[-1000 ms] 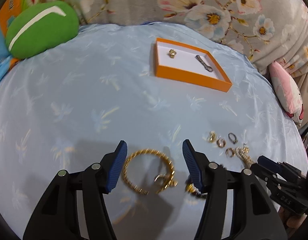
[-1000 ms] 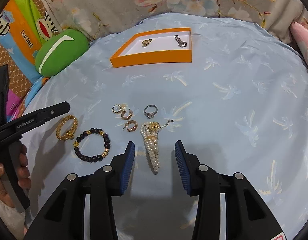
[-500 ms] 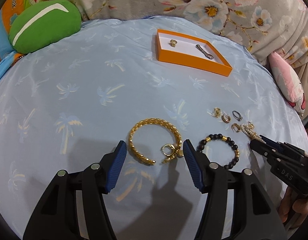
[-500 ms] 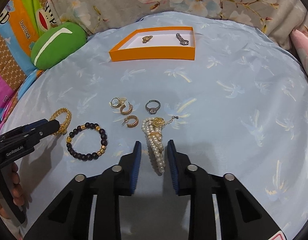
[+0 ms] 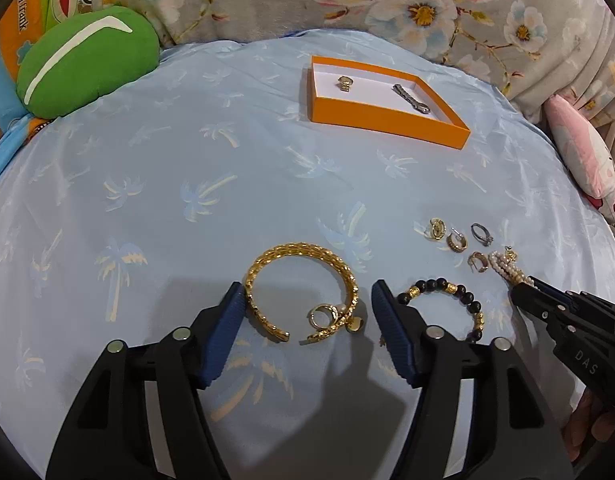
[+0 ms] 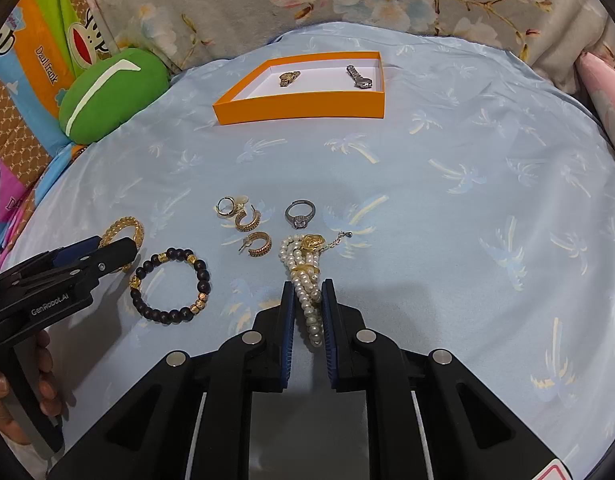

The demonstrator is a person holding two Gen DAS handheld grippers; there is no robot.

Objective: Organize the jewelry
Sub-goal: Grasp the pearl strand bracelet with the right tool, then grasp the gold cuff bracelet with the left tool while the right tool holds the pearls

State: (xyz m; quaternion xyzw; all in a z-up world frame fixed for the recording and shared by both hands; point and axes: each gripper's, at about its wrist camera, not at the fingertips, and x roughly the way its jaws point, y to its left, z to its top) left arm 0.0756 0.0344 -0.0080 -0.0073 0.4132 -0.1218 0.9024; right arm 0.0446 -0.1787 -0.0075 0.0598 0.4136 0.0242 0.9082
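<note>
Pinching pearl bracelet [image 6: 304,280], right gripper [image 6: 307,312] hides strand sides.

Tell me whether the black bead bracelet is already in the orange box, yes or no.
No: the black bead bracelet lies on the blue cloth near the grippers, while the orange box holds only two small pieces.

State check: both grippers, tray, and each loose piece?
Right gripper: shut on pearl bracelet
Left gripper: open, straddling gold bangle
Orange tray: open, holds two pieces
Bead bracelet: loose on cloth
Silver ring: loose on cloth
</note>
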